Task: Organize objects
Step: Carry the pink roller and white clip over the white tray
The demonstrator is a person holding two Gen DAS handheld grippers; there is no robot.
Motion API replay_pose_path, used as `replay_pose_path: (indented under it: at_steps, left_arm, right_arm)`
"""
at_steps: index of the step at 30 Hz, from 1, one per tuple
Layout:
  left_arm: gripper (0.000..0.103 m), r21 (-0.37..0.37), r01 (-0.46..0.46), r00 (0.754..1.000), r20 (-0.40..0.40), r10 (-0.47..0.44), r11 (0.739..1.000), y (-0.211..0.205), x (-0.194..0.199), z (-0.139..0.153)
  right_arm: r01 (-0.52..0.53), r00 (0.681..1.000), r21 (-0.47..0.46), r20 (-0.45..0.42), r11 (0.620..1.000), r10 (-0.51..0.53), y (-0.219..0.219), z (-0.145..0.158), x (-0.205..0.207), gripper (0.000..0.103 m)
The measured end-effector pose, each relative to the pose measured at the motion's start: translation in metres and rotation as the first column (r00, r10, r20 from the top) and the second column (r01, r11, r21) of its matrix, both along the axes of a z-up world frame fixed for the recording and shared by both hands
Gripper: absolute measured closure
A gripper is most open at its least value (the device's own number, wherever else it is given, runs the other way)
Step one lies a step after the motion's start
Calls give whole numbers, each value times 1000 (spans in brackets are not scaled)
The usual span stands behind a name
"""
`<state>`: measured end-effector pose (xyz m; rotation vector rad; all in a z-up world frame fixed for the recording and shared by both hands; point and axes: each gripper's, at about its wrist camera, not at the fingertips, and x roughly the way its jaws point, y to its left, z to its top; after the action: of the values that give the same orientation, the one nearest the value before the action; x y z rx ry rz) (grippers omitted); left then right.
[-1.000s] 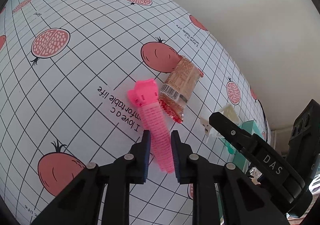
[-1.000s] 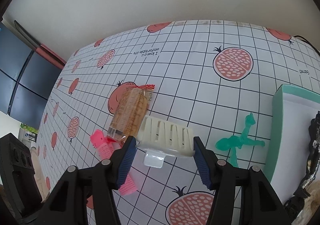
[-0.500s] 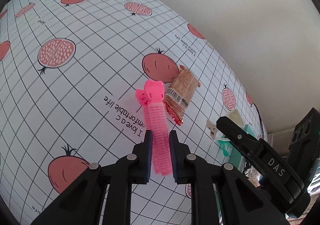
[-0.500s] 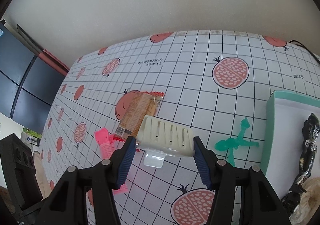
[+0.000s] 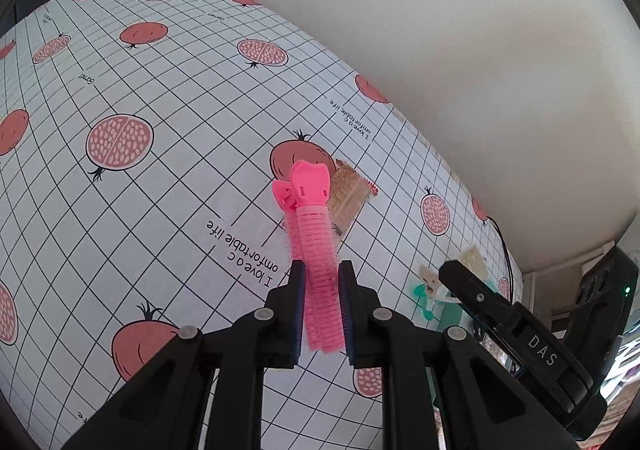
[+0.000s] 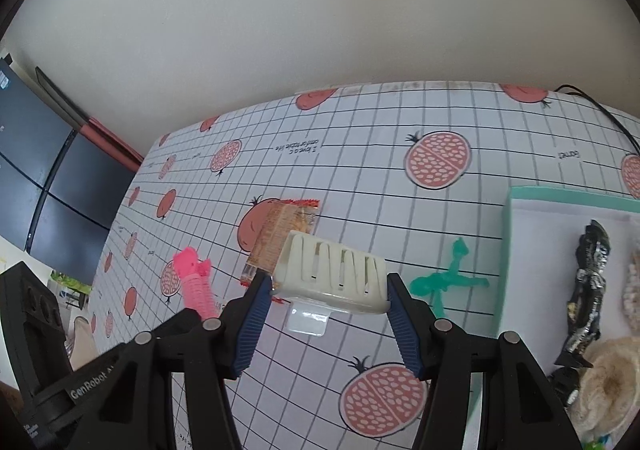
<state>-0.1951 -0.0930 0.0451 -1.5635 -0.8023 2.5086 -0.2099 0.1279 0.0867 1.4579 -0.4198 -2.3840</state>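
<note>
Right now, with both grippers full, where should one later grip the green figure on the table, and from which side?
Grip the green figure across its thin middle, where the limbs meet. It lies flat on the tablecloth, limbs spread, beside the teal tray; so probably come from above, jaws closing across the narrow body.

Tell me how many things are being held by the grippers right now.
2: a pink hair roller clip in the left gripper, and a cream slotted clip in the right gripper.
</note>
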Motion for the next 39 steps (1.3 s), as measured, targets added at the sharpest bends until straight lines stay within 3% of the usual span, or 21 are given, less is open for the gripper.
replay_pose_path:
  at_steps: [6,17,26,34,39]
  left_arm:
    - [87,-17,17,999,-27,-18,1000,8,2,11]
    - [87,-7,207,971,-124,-206,978,74,9,35]
    - [86,-24,395,905,-160,-394,918,141,20,38]
    - [86,-38,524,843,-119,-524,851,199,32,24]
    - [86,-48,563,821,-80,-565,825,220,36,7]
  right_arm:
    - [39,999,-5,-9,999,-39,23,8,6,42]
    - [182,983,28,-27,983,-181,103,25,19,43]
    - [285,958,64,-33,956,-283,168,30,38,43]
    - [342,940,77,-24,936,-341,206,26,50,43]
    - [352,936,87,-8,932,-353,215,15,50,42]
